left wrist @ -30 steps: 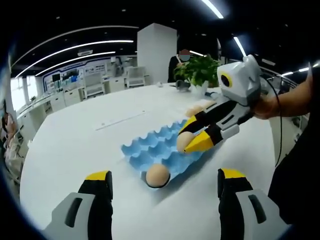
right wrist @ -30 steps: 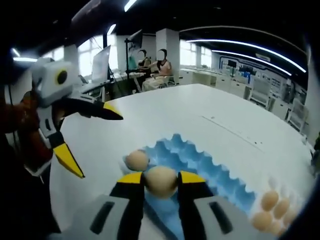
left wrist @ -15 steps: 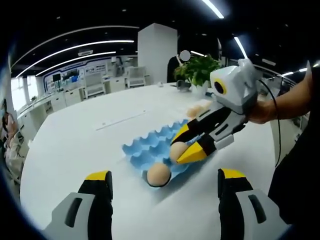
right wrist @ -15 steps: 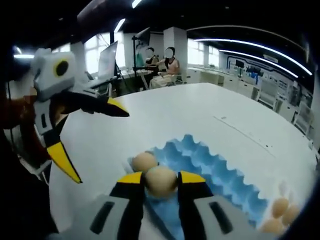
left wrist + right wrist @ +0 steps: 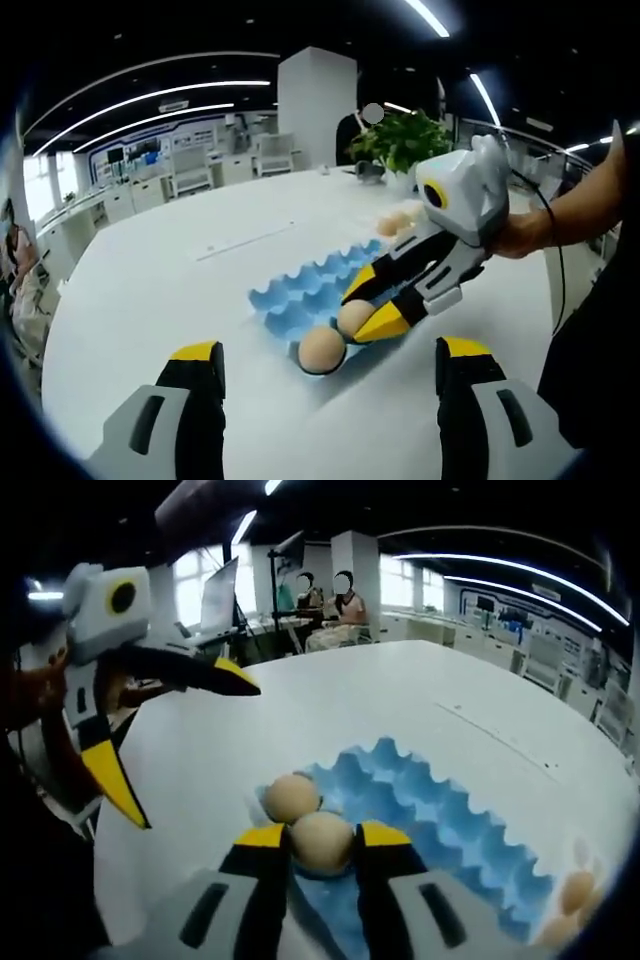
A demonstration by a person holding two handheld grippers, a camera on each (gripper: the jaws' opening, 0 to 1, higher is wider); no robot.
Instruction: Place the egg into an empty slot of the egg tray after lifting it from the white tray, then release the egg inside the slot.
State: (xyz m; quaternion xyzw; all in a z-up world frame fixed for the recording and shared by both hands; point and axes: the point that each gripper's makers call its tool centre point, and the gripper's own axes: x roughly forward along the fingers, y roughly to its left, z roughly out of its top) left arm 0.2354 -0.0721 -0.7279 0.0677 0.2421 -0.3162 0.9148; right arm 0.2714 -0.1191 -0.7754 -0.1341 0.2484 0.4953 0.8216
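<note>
Two eggs matter: the right claw (image 5: 321,842) is clamped on an egg (image 5: 322,840) above the blue egg tray (image 5: 440,825) corner, beside a seated egg (image 5: 292,797). Lower into the neighbouring empty slot, then part gently. Left claw (image 5: 318,362) gapes, idle.

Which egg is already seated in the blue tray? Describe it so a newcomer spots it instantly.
On the white table lies the blue egg tray. At its near corner sits a tan egg, loose in a slot. The neighbouring egg is clamped in the right gripper.
</note>
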